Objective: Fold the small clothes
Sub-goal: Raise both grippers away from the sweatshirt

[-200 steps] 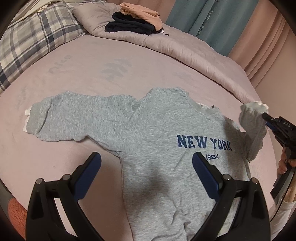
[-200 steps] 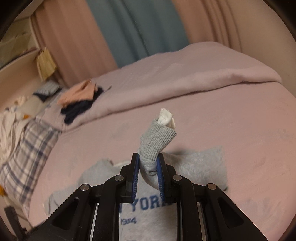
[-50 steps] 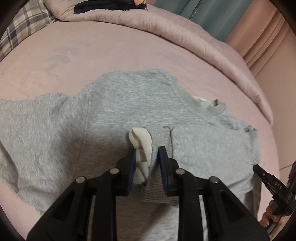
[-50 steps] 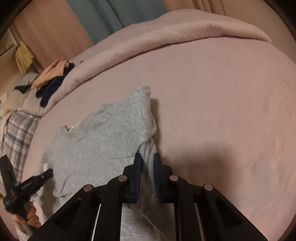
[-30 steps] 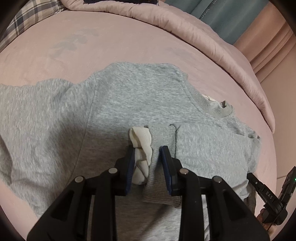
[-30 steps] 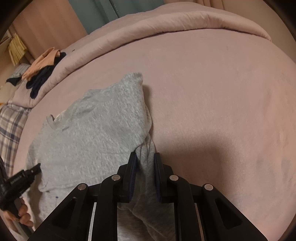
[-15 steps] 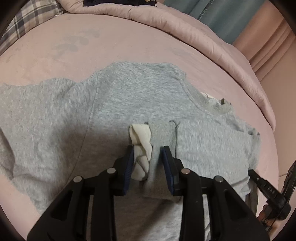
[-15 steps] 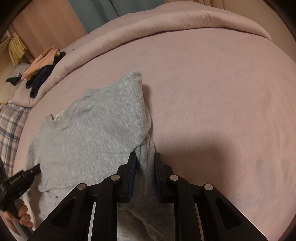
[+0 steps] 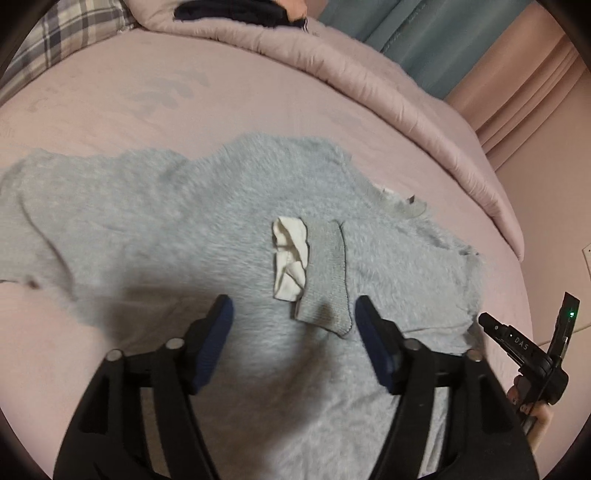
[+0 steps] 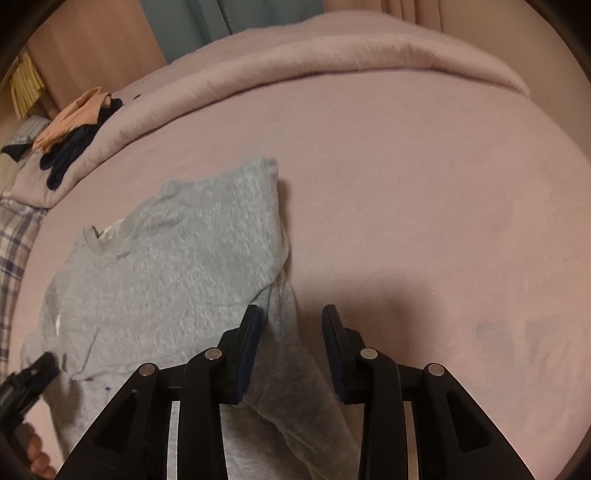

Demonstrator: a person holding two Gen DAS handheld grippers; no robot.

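A grey sweatshirt (image 9: 229, 229) lies spread on the pink bed sheet (image 9: 155, 85), its left sleeve (image 9: 74, 206) stretched out flat toward the left edge of the left wrist view. Nearer the middle, the other sleeve is folded across the chest, and its ribbed cuff (image 9: 327, 273) with a white inner cuff (image 9: 290, 267) poking out beside it rests on the body of the garment. The left gripper (image 9: 293, 338) hovers just short of that cuff with its blue-padded jaws spread wide, holding nothing. In the right wrist view, the right gripper (image 10: 291, 345) is also parted, about half open, and grips nothing; the folded side edge of the sweatshirt (image 10: 284, 332) lies between its fingers on the sheet. Farther back, a rolled pink duvet (image 9: 369, 77) runs along the bed, with dark and peach clothes (image 10: 74, 129) piled on it, and a plaid pillow (image 9: 62, 33) at the far left.
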